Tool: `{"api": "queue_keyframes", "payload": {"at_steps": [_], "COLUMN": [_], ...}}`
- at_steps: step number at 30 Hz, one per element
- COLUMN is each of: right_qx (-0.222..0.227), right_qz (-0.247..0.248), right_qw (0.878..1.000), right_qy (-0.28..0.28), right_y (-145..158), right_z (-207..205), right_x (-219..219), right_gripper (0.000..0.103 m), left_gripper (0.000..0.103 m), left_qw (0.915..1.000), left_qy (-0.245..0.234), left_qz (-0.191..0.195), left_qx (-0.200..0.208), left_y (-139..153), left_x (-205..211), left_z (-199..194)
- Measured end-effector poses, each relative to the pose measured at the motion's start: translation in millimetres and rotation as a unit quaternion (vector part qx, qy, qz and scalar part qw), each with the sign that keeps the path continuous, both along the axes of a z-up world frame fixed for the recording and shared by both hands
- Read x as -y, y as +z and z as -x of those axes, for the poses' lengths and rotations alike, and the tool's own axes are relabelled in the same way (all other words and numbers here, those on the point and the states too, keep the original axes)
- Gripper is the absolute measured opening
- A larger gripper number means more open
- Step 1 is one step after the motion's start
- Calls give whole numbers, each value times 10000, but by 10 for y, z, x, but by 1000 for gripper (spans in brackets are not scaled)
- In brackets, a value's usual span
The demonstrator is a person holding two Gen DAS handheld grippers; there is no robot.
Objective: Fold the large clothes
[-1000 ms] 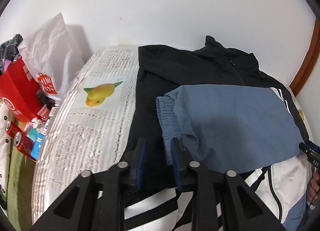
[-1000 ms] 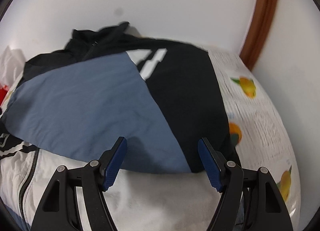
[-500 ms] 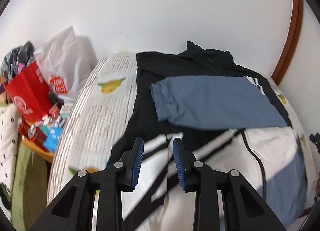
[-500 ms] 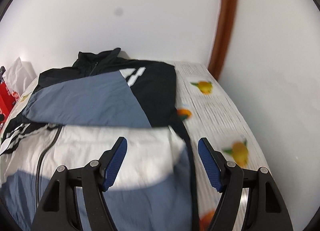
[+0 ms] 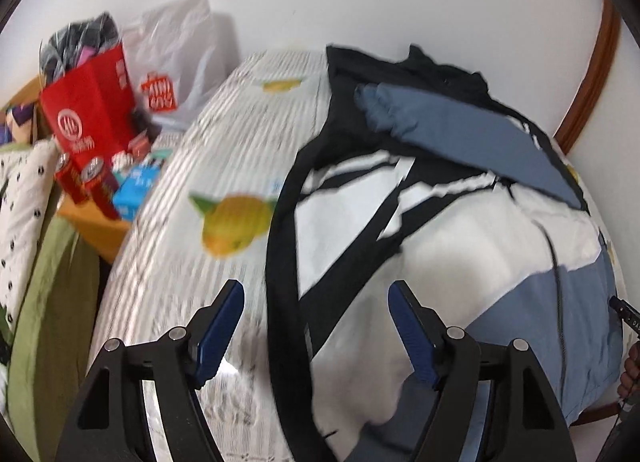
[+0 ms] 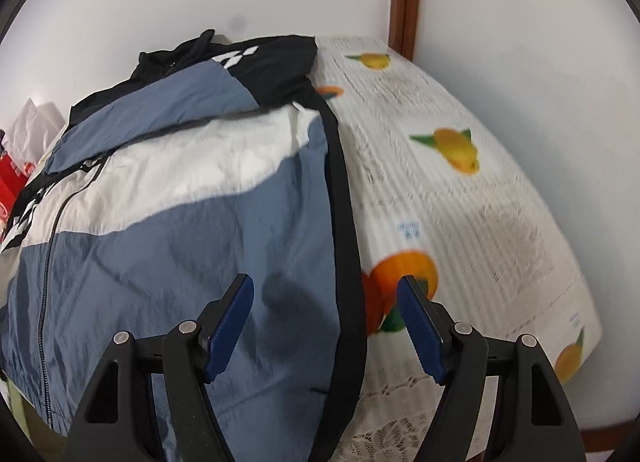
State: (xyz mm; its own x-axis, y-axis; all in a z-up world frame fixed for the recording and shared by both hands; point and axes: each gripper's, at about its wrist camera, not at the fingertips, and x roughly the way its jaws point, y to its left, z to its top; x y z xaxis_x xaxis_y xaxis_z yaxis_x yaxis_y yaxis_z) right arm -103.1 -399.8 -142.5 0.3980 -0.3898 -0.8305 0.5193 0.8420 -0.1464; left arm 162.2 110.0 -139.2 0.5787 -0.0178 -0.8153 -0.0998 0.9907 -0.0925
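Bedspread (image 6: 460,189) with fruit pictures fills our view. On its middle lies the big jacket (image 6: 192,221), one blue sleeve (image 5: 460,133) folded across its top. Near the bedspread's front edge our left gripper (image 5: 316,326) and right gripper (image 6: 326,314) spread wide, holding nothing. We think the slippery cloth may slide out if we pinch only the thin black trim (image 6: 346,221), undoing the sleeve.

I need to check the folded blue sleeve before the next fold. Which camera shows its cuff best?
The left wrist view. It shows the blue sleeve laid across the jacket's chest, with the gathered cuff at its end. The right wrist view shows the sleeve only side-on; its cuff end runs off toward the far side, unclear.
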Motion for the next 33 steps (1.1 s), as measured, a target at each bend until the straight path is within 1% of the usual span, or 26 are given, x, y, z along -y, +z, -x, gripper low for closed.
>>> {"api": "queue_keyframes", "payload": {"at_steps": [3, 5, 7, 11, 13, 14, 15, 16, 17, 18, 19, 20, 22, 24, 26, 28, 33], "right_qx": [-92, -89, -65, -21, -32, -21, 10, 30, 41, 34, 24, 16, -22, -4, 98, 256, 690], "right_qz": [-108, 18, 115, 193, 274, 309, 304, 290, 292, 322, 328, 288, 257, 283, 276, 224, 141], "right_qw": [9999, 10000, 9999, 9997, 9995, 9993, 9992, 9991, 9991, 9989, 9987, 9986, 9985, 9981, 9979, 9976, 9952], "right_qy": [-22, -34, 25, 130, 183, 217, 263, 292, 320, 352, 389, 443, 481, 548, 577, 597, 680], "right_y": [-108, -143, -154, -156, -156, -158, -158, -157, -158, -158, -158, -156, -142, -99, -20, 104, 449], "right_z": [-25, -25, -39, -56, -58, -60, -62, -66, -72, -82, -95, -109, -138, -142, -115, -68, 65], "right_x": [12, -19, -61, -115, -161, -188, -215, -232, -255, -283, -305, -323, -356, -395, -421, -438, -496], "right_gripper": [72, 71, 67, 56, 50, 44, 37, 33, 28, 22, 16, 8, 7, 6, 6, 5, 5], "left_gripper": [73, 73, 73, 73, 73, 72, 69, 63, 60, 55, 48, 43, 20, 12, 9, 8, 7], "left_qw": [9999, 9997, 9998, 9997, 9992, 9988, 9986, 9985, 9984, 9984, 9984, 9985, 9988, 9989, 9988, 9987, 9986], "left_qy": [-24, -51, -89, -100, -125, -151, -184, -220, -275, -306, -333, -336, -387, -421, -432, -465, -432], "left_qz": [45, 69, -34, -217, -385, -456, -488, -490, -481, -471, -451, -438, -307, -166, -237, -204, 139], "left_qx": [-155, -217, -158, -34, -4, 6, 27, 54, 59, 49, 28, 11, -47, -69, -24, 32, 263], "left_y": [-153, -230, -270, -307, -320, -324, -324, -318, -308, -301, -291, -284, -261, -240, -194, -132, 65], "left_x": [-9, 11, 50, 120, 183, 208, 232, 252, 268, 274, 278, 278, 273, 282, 305, 300, 205], "left_z": [68, 116, 164, 230, 249, 258, 270, 285, 291, 286, 280, 277, 279, 298, 336, 388, 538]}}
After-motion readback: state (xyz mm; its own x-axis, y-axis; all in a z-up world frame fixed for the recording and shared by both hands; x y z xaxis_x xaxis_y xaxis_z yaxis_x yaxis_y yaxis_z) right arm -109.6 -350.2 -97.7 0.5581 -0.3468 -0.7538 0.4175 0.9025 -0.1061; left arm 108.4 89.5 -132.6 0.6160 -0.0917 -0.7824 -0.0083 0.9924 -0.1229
